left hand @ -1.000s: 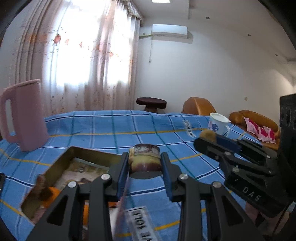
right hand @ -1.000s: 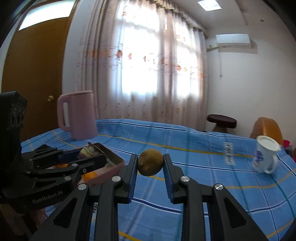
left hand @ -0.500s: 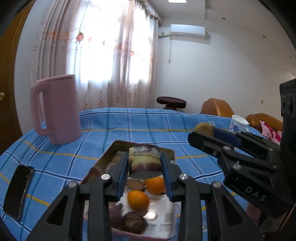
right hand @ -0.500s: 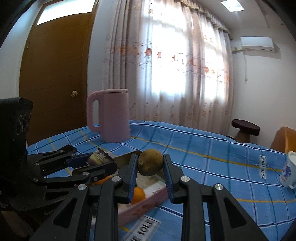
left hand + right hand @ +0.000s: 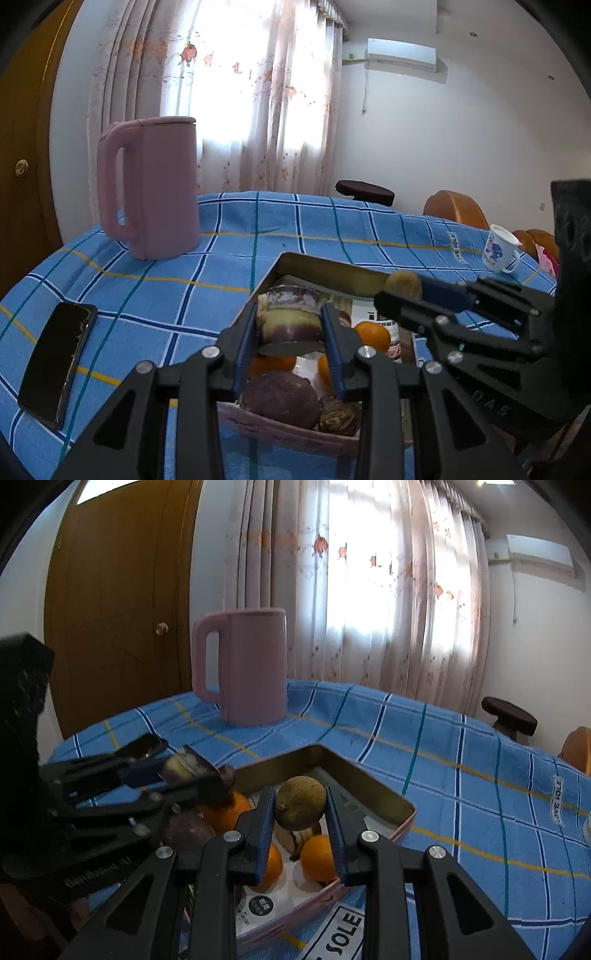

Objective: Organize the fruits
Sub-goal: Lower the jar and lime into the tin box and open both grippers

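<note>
My left gripper (image 5: 290,326) is shut on a purple and cream cut fruit chunk (image 5: 290,314), held above the near end of a pink tin tray (image 5: 325,273). My right gripper (image 5: 300,808) is shut on a round brown fruit (image 5: 300,803) above the same tray (image 5: 369,786). The tray holds oranges (image 5: 317,854), a dark purple fruit (image 5: 279,397) and a brown fruit (image 5: 340,415). Each gripper shows in the other's view: the right gripper (image 5: 400,291) to the right, the left gripper (image 5: 188,775) to the left.
A pink jug (image 5: 151,192) stands on the blue checked tablecloth (image 5: 314,225) behind the tray. A black phone (image 5: 57,360) lies at the left. A white and blue mug (image 5: 500,249) stands at the far right. Chairs and a stool stand beyond the table.
Both grippers have swung left over the tray with their fruits still held. The tray's contents have come into view beneath them, and the jug is nearer the centre.
</note>
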`<action>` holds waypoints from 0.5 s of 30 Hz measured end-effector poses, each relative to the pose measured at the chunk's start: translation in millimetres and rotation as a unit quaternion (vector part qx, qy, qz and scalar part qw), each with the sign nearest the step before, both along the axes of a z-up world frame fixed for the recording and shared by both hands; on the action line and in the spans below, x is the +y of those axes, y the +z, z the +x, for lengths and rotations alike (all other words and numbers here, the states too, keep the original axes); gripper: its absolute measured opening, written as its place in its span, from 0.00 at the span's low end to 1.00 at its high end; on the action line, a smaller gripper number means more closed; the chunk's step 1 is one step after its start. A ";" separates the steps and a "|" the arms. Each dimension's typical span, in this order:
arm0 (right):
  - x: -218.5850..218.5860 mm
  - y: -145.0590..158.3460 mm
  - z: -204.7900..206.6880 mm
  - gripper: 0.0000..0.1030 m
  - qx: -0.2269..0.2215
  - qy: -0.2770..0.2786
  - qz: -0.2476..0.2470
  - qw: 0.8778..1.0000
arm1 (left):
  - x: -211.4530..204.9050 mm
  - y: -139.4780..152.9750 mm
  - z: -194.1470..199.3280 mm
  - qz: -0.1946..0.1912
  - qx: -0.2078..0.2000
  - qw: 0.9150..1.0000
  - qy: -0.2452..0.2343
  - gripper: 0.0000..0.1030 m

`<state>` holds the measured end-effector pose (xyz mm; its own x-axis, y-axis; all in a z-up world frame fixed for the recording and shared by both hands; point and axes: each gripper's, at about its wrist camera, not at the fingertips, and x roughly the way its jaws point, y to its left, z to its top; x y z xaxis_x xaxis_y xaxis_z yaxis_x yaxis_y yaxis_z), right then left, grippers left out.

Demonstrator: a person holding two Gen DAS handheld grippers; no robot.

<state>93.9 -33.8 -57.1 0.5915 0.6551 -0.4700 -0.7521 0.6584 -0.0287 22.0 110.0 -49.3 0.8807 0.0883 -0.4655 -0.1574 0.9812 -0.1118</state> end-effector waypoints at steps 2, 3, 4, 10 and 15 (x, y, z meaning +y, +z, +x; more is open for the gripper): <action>2.1 -3.7 2.5 0.28 0.008 -0.001 -0.010 1.000 | 0.4 -1.4 0.9 -0.001 0.002 1.000 -0.001 0.35; 3.1 -5.3 3.0 0.28 0.010 0.000 -0.014 1.000 | 0.4 -2.2 1.9 -0.002 0.004 1.000 -0.002 0.35; 4.4 -7.8 3.4 0.28 0.014 0.002 -0.021 1.000 | 0.3 -3.4 2.5 -0.003 0.006 1.000 -0.002 0.35; 11.2 -20.5 4.4 0.28 0.043 0.018 -0.051 0.998 | 0.5 -7.1 4.9 -0.004 0.015 1.000 -0.002 0.38; 8.7 -20.2 2.3 0.48 0.051 0.024 -0.048 0.997 | -1.0 -1.8 -2.1 0.002 0.000 1.000 0.005 0.71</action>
<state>96.2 -25.1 -77.4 0.5065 0.6306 -0.5880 -0.7843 0.6203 -0.0103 19.9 109.0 -51.1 0.8797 0.0995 -0.4650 -0.1676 0.9800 -0.1074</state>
